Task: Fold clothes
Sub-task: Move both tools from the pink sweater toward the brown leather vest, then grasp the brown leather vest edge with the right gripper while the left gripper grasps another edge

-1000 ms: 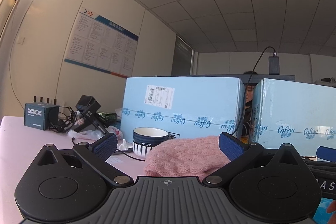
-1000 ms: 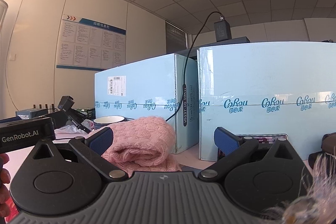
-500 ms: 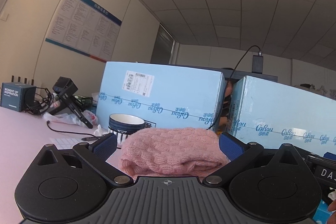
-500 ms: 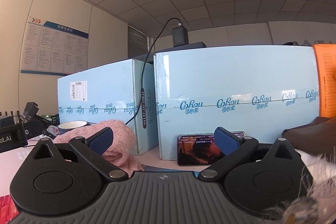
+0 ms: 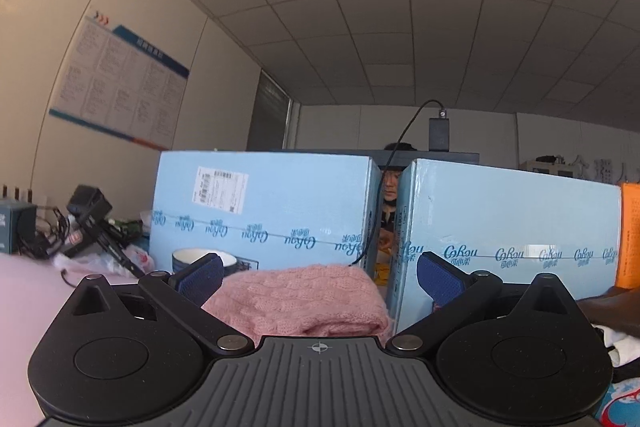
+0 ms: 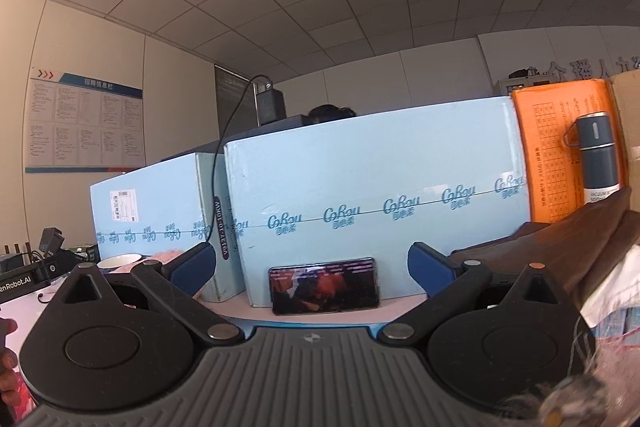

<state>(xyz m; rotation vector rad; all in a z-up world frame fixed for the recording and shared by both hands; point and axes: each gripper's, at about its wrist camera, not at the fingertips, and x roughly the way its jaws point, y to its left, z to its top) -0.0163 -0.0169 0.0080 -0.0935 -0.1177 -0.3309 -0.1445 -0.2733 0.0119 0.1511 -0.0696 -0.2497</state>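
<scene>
Pale pink tabletop (image 5: 24,291) backed by two light-blue cardboard boxes (image 5: 264,211); the pink cable-knit sweater (image 5: 300,299) lies in a folded-looking bundle just ahead of the left gripper (image 5: 320,277), whose blue pads stand wide apart on nothing. Right gripper (image 6: 312,265) is likewise spread and empty, facing a black phone (image 6: 325,285) leaning on the near box, brown garment (image 6: 560,247) at far right. Bundle fits either folded or awaiting folding; for any grab, come in low, pinch one knit edge only.
</scene>
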